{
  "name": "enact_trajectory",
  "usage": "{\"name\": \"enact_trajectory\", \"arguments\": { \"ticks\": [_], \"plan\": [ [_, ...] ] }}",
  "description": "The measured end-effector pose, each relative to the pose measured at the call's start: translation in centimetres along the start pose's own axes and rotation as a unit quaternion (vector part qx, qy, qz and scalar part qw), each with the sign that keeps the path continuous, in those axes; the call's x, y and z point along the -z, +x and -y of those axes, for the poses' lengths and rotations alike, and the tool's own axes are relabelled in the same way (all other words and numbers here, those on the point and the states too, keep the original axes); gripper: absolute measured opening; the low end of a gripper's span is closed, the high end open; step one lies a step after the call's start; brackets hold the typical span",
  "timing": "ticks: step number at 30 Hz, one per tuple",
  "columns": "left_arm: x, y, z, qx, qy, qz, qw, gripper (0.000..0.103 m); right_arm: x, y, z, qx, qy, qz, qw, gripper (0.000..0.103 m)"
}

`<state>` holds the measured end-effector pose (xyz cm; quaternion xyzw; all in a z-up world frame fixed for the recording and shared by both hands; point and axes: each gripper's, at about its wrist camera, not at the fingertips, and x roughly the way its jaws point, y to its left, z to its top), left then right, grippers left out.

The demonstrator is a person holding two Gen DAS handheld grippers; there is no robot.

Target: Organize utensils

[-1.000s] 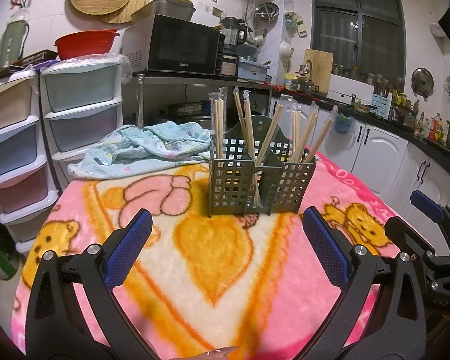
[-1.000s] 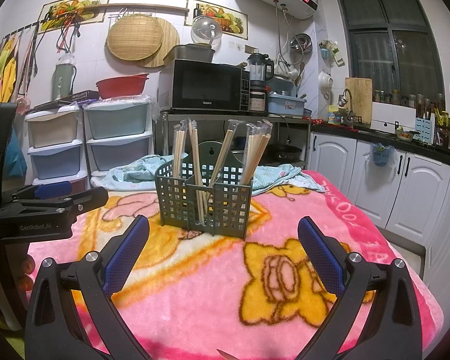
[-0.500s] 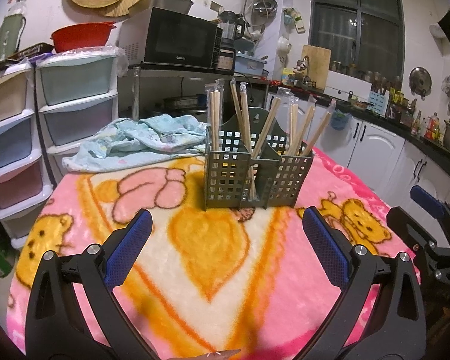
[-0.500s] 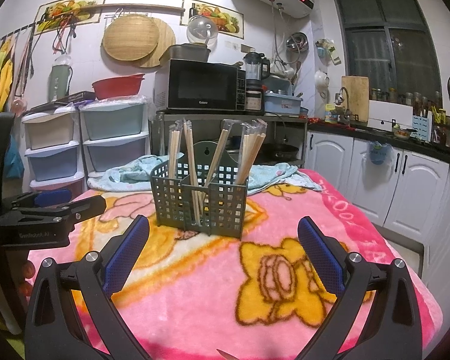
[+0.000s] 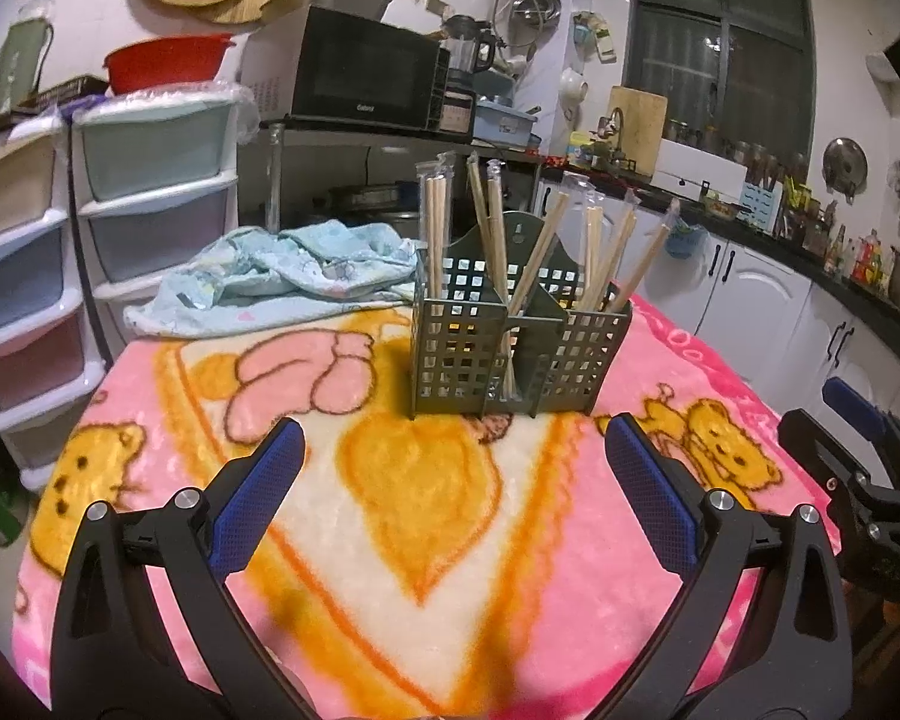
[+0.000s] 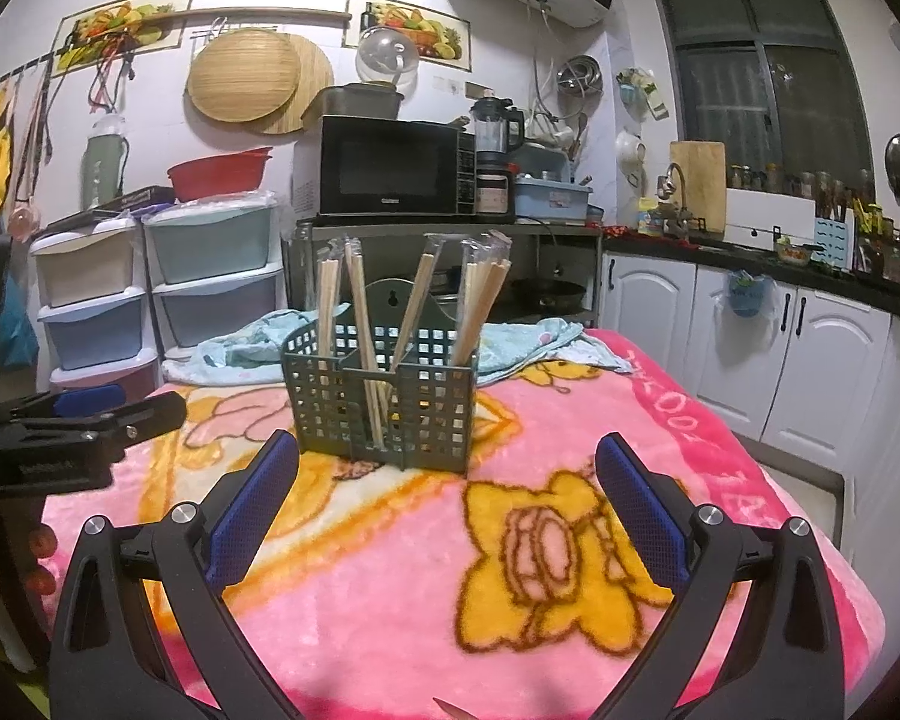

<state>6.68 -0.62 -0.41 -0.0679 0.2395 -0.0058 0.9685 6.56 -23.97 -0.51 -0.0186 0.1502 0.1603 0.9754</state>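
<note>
caddy (image 5: 519,354): wrapped chopsticks (image 5: 435,222) upright | left gripper (image 5: 450,480), right gripper (image 6: 447,474): jaws spread

Chopsticks (image 5: 498,240) in caddy (image 5: 516,354) (cloth (image 5: 282,270) behind).

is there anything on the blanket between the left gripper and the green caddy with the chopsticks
Nothing visible. The open left gripper faces the dark green perforated plastic caddy of wrapped wooden chopsticks across bare pink cartoon-print blanket. The crumpled light blue cloth lies behind and left of the caddy; the right gripper is off to the right.
</note>
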Motion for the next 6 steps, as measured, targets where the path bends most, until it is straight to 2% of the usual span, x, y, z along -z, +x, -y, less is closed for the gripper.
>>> {"name": "enact_trajectory", "arguments": {
  "ticks": [2,6],
  "plan": [
    [-0.2,0.3,-0.6,-0.006,-0.011,-0.005,0.9999,0.093,-0.2,0.3,0.7,0.005,0.008,-0.002,1.000,0.097],
    [-1.5,1.9,-3.3,-0.044,-0.022,-0.026,0.9984,0.092,-1.0,1.8,3.7,0.024,0.045,-0.025,0.998,0.097]
  ]
}}
